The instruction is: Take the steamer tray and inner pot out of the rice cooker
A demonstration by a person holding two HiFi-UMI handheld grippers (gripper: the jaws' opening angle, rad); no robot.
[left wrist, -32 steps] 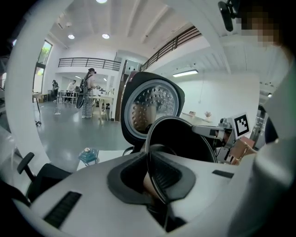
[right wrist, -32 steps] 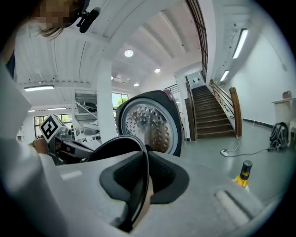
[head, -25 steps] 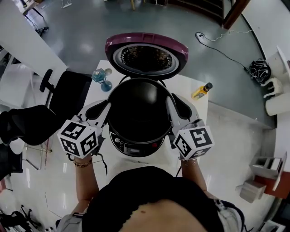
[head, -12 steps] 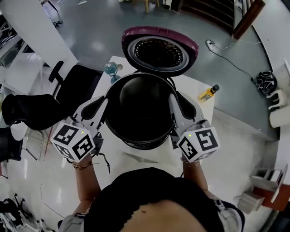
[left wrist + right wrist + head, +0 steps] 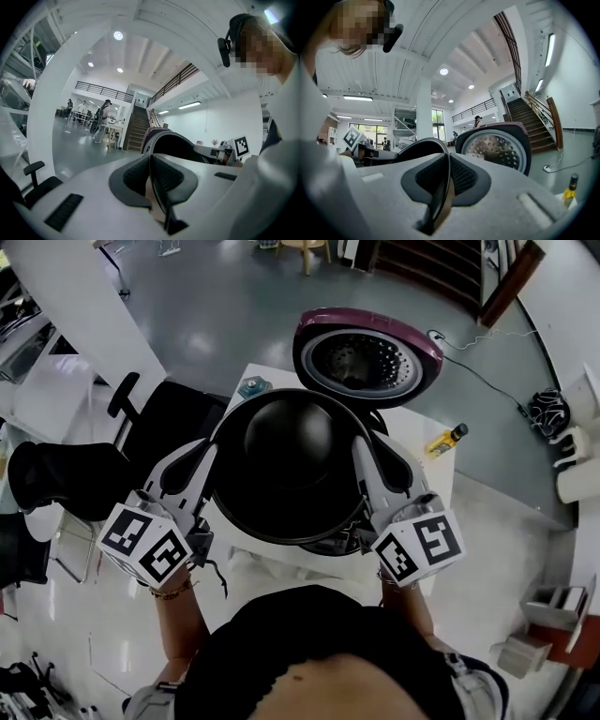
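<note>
The black inner pot (image 5: 286, 460) hangs in the air between both grippers, above the white table (image 5: 427, 474). My left gripper (image 5: 208, 465) is shut on the pot's left rim, and the thin rim shows clamped between its pads (image 5: 151, 173). My right gripper (image 5: 364, 463) is shut on the right rim, which runs between its pads (image 5: 446, 176). The rice cooker's maroon lid (image 5: 367, 357) stands open behind the pot, its perforated inner plate (image 5: 499, 150) facing me. The pot hides nearly all of the cooker's body; only a sliver (image 5: 339, 543) shows below it.
A yellow bottle (image 5: 446, 440) lies on the table's right side and shows again (image 5: 568, 187) in the right gripper view. A bluish glass object (image 5: 253, 387) stands at the table's far left corner. A black office chair (image 5: 141, 427) stands left of the table.
Both grippers have risen with the pot held between them. It has come up out of the cooker, looks larger and now covers the cooker's body; the open lid sits farther right in view.
</note>
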